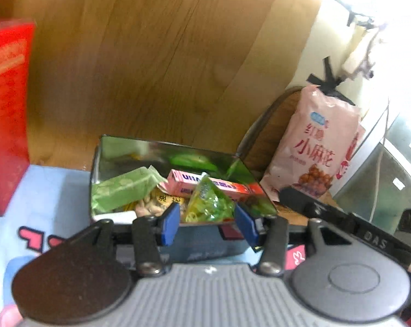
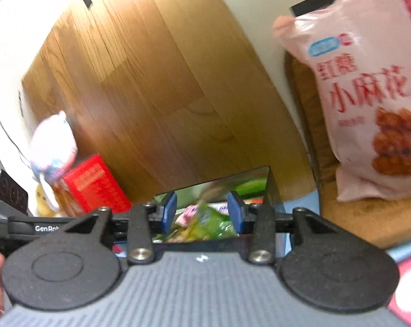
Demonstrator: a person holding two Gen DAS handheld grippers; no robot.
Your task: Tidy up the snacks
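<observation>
While both grippers hover at its near edge, the open metal tin [image 1: 234, 160] sits right in the middle of things, mirror-bright walls throwing back green and pink reflections of what's packed inside. And it is packed: a pale green wrapped bar [image 1: 123, 190] lies at the tin's left side, a long pink box [image 1: 205, 185] stretches across the middle, and a crinkly clear-green packet [image 1: 209, 203] is propped at the front, with small yellow-labelled packs [image 1: 153, 204] underneath.

Left gripper [image 1: 206, 224] now: blue pads apart, nothing between them, just the tin's front rim behind. Right gripper [image 2: 202, 216], same story, jaws parted and empty, looking over the tin's rim at the green packet [image 2: 213, 223].

Right of the tin, a big pink bag [image 1: 317, 147] printed with red characters and golden twists stands upright on a wooden board [image 1: 271, 133]. Left of the tin, a red carton [image 1: 8, 114] stands tall; from the right wrist view a blurred white and pink plush toy [image 2: 54, 147] is perched on it. Beneath the tin, a light blue patterned cloth [image 1: 55, 190].
</observation>
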